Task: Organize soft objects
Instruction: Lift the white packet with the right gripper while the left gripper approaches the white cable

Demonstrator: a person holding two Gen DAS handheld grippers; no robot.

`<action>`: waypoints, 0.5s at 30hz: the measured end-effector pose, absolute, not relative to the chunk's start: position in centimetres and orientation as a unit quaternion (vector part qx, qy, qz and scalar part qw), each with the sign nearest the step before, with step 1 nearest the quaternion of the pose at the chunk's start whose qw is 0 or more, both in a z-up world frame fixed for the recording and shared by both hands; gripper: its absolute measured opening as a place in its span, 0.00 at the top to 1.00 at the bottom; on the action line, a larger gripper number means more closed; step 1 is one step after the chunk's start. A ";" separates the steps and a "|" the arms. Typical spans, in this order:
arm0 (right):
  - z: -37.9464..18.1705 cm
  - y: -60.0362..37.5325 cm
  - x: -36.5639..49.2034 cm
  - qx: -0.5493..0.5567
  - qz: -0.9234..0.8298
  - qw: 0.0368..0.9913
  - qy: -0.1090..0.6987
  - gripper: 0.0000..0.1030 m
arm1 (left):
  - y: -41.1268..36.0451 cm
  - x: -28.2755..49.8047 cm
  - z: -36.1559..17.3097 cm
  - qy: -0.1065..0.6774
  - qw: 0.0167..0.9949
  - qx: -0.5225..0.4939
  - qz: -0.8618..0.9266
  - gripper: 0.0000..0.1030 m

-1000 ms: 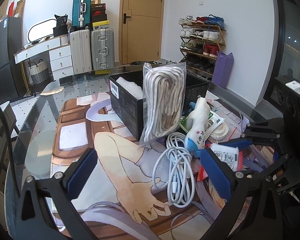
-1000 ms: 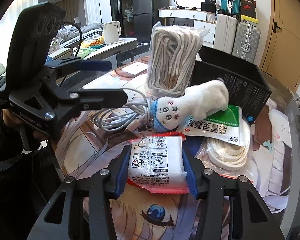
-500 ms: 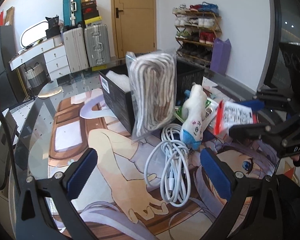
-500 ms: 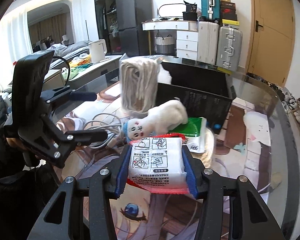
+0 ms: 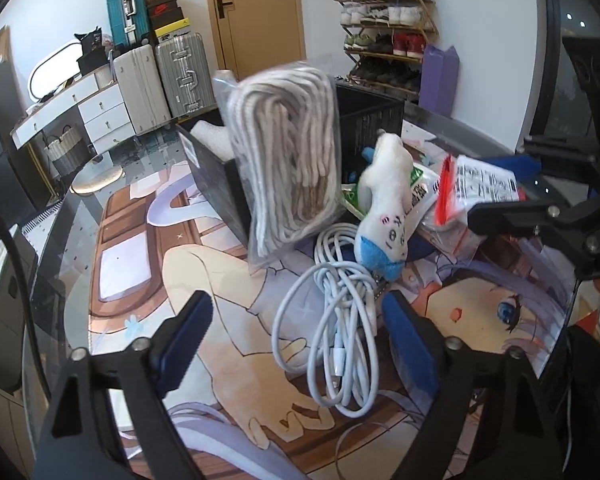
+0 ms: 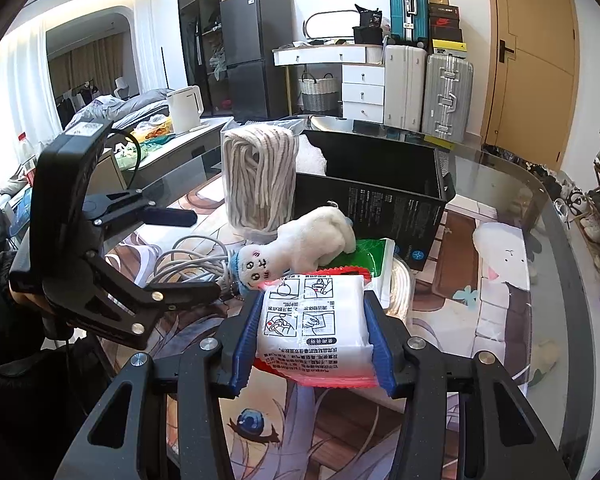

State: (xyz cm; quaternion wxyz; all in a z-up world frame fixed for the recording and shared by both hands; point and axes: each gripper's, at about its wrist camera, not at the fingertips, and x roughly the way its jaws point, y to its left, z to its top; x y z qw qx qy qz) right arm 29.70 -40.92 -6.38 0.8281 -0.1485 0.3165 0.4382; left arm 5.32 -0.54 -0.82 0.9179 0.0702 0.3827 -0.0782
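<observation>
My right gripper point(image 6: 314, 332) is shut on a white packet with a red edge point(image 6: 314, 320), held above the table; it also shows in the left wrist view point(image 5: 480, 188). My left gripper point(image 5: 300, 344) is open and empty over a coiled white cable point(image 5: 336, 320). A white plush toy with a blue collar point(image 5: 386, 200) leans on a green packet point(image 6: 364, 250). A clear bag of white rope point(image 5: 288, 164) stands against an open black box point(image 6: 380, 192), which holds something white point(image 5: 208, 136).
A printed mat point(image 5: 228, 340) covers the glass table point(image 6: 540, 216). A coil of white cord point(image 6: 400, 288) lies beside the green packet. Suitcases point(image 6: 424, 88), drawers, a door and a shoe rack point(image 5: 384, 28) stand beyond the table.
My right gripper has lifted the white packet off the table and carried it up and back. My left gripper has shifted a little closer to the cable, still open.
</observation>
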 end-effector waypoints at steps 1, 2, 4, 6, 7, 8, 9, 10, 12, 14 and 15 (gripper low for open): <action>-6.4 -40.9 29.7 -0.148 0.438 0.828 0.316 0.52 | -0.7 5.2 -0.8 0.381 0.918 0.073 -0.080 0.21; -6.4 -40.9 29.7 -0.149 0.438 0.828 0.316 0.52 | -0.8 5.1 -0.8 0.380 0.918 0.075 -0.082 0.23; -6.4 -40.9 29.7 -0.148 0.438 0.828 0.317 0.52 | -0.8 5.1 -0.9 0.382 0.917 0.074 -0.088 0.33; -6.4 -40.9 29.7 -0.149 0.438 0.828 0.317 0.52 | -0.9 5.0 -0.8 0.382 0.916 0.075 -0.094 0.41; -6.4 -40.9 29.7 -0.148 0.438 0.828 0.317 0.52 | -1.0 5.0 -0.9 0.382 0.916 0.076 -0.098 0.46; -6.4 -41.0 29.7 -0.148 0.438 0.828 0.317 0.52 | -1.1 4.9 -0.8 0.383 0.915 0.076 -0.103 0.49; -6.4 -41.0 29.7 -0.149 0.438 0.828 0.317 0.52 | -1.2 4.9 -0.8 0.383 0.914 0.076 -0.106 0.52; -6.4 -41.0 29.7 -0.149 0.438 0.828 0.317 0.52 | -1.3 4.8 -0.7 0.382 0.914 0.077 -0.109 0.54; -6.3 -41.0 29.8 -0.149 0.438 0.828 0.316 0.52 | -1.5 4.6 -0.6 0.380 0.914 0.074 -0.122 0.60; -6.4 -41.0 29.7 -0.148 0.438 0.829 0.316 0.52 | -1.6 4.4 -0.4 0.379 0.913 0.064 -0.138 0.66; -6.4 -41.0 29.7 -0.147 0.437 0.829 0.316 0.52 | -1.7 4.3 -0.2 0.377 0.913 0.061 -0.144 0.69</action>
